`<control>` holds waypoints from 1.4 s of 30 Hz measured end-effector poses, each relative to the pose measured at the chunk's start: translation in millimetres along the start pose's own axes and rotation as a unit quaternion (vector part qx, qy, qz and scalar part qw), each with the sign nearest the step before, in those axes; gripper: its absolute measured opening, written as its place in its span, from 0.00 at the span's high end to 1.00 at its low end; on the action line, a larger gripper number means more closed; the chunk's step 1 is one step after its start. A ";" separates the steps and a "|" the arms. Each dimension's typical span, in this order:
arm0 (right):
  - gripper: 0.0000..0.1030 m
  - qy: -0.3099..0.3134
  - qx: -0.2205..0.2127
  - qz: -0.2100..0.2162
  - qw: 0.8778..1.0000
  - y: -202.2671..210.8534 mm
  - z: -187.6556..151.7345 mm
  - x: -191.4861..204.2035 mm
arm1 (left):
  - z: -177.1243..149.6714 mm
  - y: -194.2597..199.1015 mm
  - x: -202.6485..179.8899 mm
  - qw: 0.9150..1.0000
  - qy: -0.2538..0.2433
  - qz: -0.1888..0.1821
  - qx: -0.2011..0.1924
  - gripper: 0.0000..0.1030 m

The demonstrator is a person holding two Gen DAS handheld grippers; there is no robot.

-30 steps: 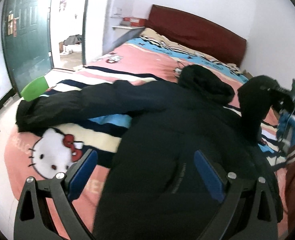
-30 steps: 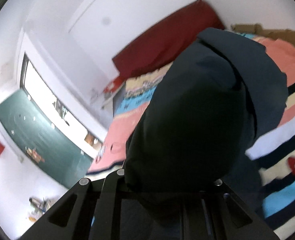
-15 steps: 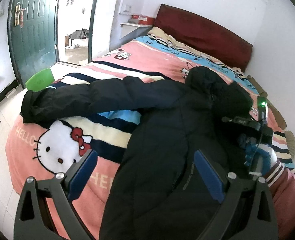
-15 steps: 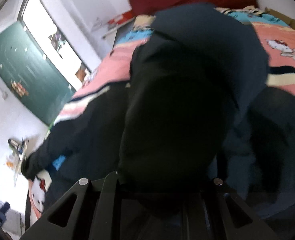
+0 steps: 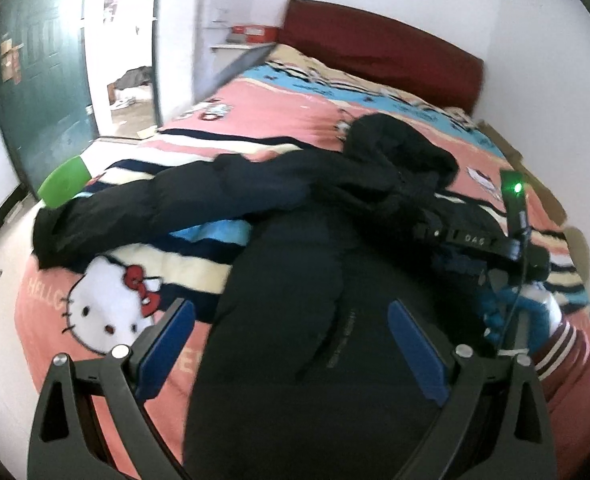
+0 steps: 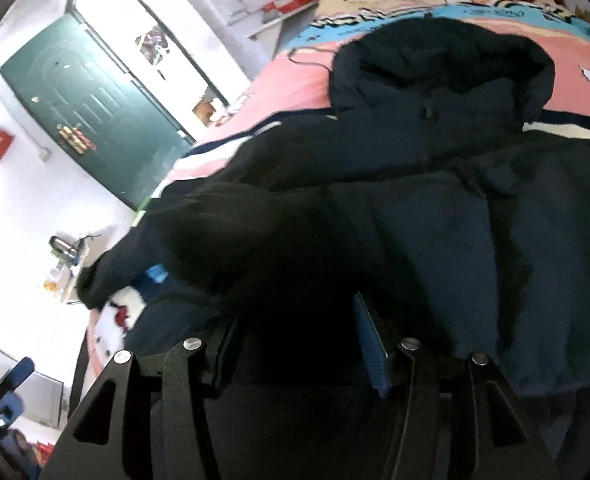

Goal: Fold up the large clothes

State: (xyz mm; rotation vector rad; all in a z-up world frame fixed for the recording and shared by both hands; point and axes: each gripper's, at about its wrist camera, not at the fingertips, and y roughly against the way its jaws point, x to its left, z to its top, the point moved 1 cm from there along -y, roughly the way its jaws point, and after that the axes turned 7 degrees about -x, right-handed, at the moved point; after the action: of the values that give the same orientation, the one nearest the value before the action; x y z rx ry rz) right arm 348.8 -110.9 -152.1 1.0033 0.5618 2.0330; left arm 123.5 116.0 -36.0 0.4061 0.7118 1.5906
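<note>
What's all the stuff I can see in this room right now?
Coat: one, black, hooded, spread on the bed, one sleeve stretched toward the door.
Bedspread: one, pink with stripes and cartoon cats, covering the bed.
Headboard: one, dark red, against the wall.
Door: one, dark green, open.
Green object: one, at the bed's corner; I cannot tell what it is.
Left tongs: blue pads, open above the coat.
Right tongs: one blue pad showing, coat fabric between the fingers.
</note>
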 end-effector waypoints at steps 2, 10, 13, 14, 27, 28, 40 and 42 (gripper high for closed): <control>0.48 0.006 -0.013 -0.002 1.000 18.4 0.3 -0.9 | 4.4 -3.8 -11.5 1.000 -0.014 -0.007 0.000 0.05; 0.46 0.017 -0.068 -0.117 0.991 108.3 23.1 -66.3 | 39.4 -64.0 -72.9 0.998 -0.054 -0.031 0.005 0.05; 0.46 0.008 -0.067 -0.165 0.984 118.4 29.7 -99.5 | 50.8 -107.5 -97.4 0.997 -0.054 -0.043 0.021 0.05; 0.46 0.009 -0.066 -0.181 0.981 118.2 32.1 -109.0 | 53.5 -125.3 -105.5 0.997 -0.054 -0.043 0.030 0.05; 0.45 -0.001 0.000 -0.219 0.976 40.5 30.1 -181.0 | 24.0 -283.0 -98.9 0.990 -0.010 0.003 0.141 0.04; 0.45 -0.007 0.007 -0.209 0.978 32.1 24.0 -186.7 | 21.2 -284.9 -99.4 0.990 -0.012 0.005 0.139 0.04; 0.45 0.003 0.040 -0.244 0.969 18.1 17.0 -182.4 | 23.8 -273.1 -102.7 0.991 -0.035 0.033 0.123 0.00; 0.46 0.000 0.017 -0.226 0.974 35.7 23.9 -169.6 | 35.3 -260.9 -103.1 0.994 -0.032 0.031 0.099 0.00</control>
State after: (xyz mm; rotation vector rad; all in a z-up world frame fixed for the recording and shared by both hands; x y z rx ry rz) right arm 416.4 -267.3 -192.2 0.8064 0.7521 1.6239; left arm 359.5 29.0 -165.1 0.6263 0.8177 1.5634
